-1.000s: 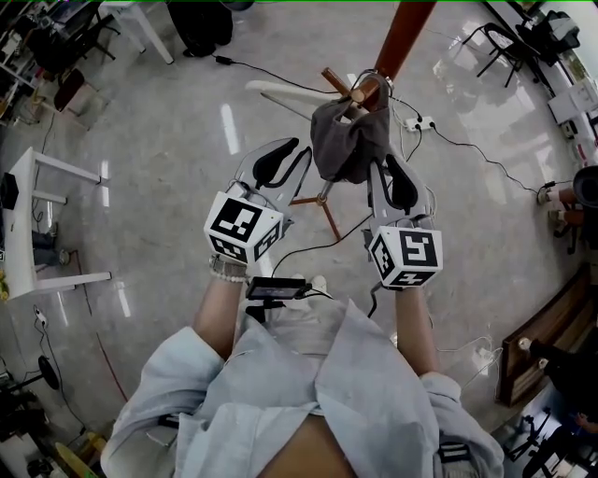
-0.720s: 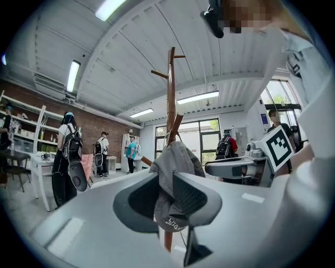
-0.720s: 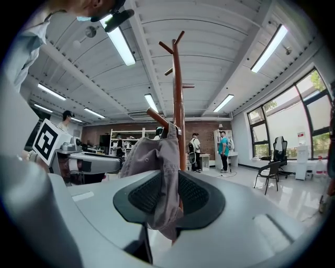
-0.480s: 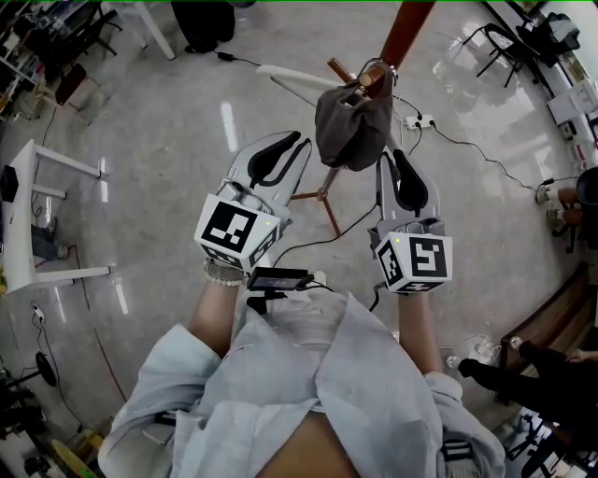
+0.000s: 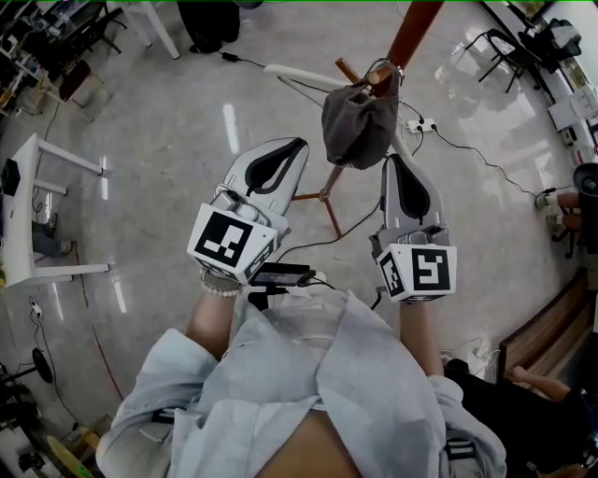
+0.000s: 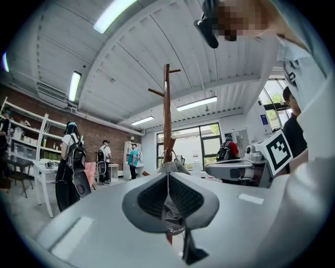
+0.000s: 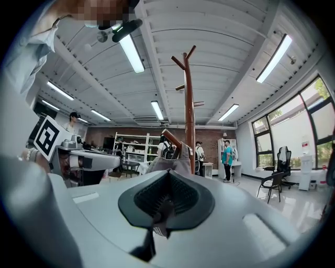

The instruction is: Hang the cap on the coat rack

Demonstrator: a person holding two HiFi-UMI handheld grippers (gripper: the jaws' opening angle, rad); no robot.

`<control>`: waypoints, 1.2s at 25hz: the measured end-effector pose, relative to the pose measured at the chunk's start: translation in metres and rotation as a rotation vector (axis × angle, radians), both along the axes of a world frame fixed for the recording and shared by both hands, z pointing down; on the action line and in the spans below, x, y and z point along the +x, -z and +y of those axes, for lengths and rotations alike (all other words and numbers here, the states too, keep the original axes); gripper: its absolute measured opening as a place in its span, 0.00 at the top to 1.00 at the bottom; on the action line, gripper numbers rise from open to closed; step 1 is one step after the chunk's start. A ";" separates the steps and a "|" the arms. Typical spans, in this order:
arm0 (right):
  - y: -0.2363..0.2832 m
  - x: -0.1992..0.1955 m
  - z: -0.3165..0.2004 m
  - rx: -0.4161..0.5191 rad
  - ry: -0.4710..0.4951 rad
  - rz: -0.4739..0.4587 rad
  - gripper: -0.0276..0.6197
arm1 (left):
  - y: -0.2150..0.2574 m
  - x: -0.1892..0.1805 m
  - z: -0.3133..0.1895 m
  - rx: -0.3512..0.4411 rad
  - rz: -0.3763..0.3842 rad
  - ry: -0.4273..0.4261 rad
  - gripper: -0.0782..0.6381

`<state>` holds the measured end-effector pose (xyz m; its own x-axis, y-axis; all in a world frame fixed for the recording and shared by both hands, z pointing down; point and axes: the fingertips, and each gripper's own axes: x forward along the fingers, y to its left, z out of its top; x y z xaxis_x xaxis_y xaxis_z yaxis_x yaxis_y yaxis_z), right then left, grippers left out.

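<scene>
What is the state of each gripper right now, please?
Left gripper: jaws closed, holding nothing.
Right gripper: jaws closed, holding nothing.

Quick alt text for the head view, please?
A grey cap hangs on a peg of the brown coat rack. The left gripper and right gripper, both shut and empty, point toward it.
</scene>
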<state>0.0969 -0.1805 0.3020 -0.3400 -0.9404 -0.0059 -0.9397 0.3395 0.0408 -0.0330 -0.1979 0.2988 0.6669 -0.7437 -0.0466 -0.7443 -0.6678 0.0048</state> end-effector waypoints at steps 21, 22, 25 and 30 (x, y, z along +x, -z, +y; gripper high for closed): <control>0.012 -0.005 0.009 0.008 0.019 0.012 0.95 | 0.011 0.003 0.020 0.043 -0.021 -0.017 0.88; 0.011 -0.004 0.009 0.006 0.020 0.014 0.95 | 0.011 0.003 0.019 0.043 -0.020 -0.018 0.88; 0.011 -0.004 0.009 0.001 0.021 0.019 0.95 | 0.012 0.004 0.019 0.041 -0.020 -0.017 0.88; 0.011 -0.003 0.007 -0.004 0.023 0.026 0.95 | 0.010 0.004 0.016 0.034 -0.023 -0.012 0.88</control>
